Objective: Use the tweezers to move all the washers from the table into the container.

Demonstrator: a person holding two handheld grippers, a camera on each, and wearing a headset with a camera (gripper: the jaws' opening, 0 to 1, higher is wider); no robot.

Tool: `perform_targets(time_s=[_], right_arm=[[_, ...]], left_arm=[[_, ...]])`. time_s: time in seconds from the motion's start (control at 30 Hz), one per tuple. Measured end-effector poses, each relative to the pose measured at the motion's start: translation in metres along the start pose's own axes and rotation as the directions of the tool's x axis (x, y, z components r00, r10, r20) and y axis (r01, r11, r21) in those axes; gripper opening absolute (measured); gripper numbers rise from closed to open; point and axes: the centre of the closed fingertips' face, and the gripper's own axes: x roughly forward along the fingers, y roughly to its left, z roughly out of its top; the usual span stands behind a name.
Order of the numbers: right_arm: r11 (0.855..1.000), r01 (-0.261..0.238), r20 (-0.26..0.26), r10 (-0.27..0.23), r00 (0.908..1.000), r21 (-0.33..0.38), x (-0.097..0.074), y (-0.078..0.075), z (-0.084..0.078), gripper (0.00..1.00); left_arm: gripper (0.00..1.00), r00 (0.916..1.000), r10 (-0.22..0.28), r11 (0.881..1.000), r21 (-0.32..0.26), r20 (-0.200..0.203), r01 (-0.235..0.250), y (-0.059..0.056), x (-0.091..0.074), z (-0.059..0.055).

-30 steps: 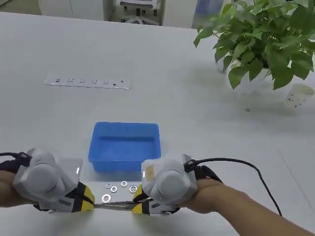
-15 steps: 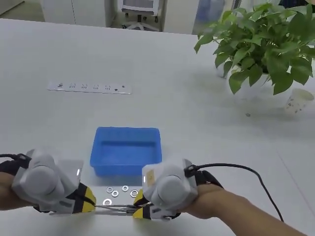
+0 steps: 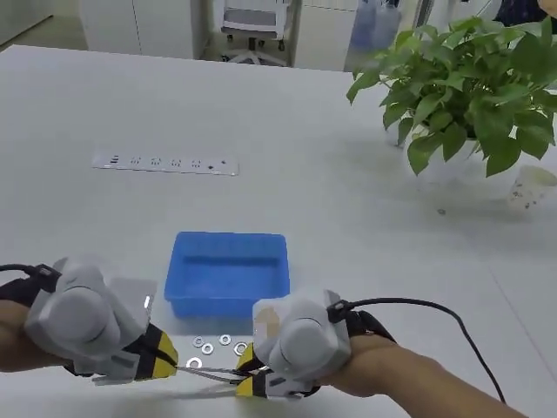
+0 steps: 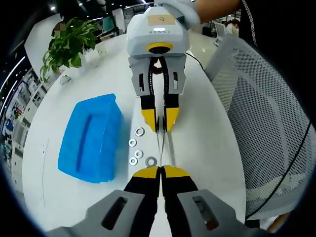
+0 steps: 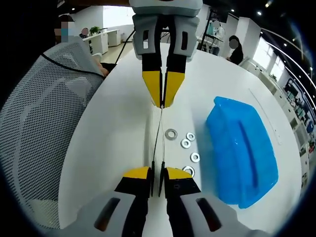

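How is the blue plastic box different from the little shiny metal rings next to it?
The blue plastic box is one big rectangle with walls; the metal washers are five tiny flat rings. The box is bright blue, the washers silvery. The box is empty; the washers lie outside it. Both rest on the white table.

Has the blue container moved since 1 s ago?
No. The blue container keeps its gap to the power strip and washers; the head camera shifted.
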Motion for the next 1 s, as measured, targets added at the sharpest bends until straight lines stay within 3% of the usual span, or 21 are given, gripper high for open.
perform_targets(time_s=[0.4, 0.63, 1.0], right_arm=[[0.999, 0.012, 0.023, -0.013, 0.9996, 0.045, -0.003, 0.0, 0.002, 0.11], [0.998, 0.025, 0.031, -0.027, 0.9991, 0.061, -0.009, 0.0, 0.006, 0.1], [0.995, 0.039, 0.063, -0.045, 0.997, 0.09, -0.014, -0.002, 0.017, 0.09]], left_arm=[[0.05, 0.9992, 0.012, 1.0, 0.01, 0.037, -0.012, 0.0, -0.013, 0.023], [0.05, 0.9958, 0.02, 0.999, 0.037, 0.089, -0.023, 0.003, -0.024, 0.047], [0.05, 0.9912, 0.018, 0.997, 0.078, 0.131, -0.028, 0.004, -0.035, 0.073]])
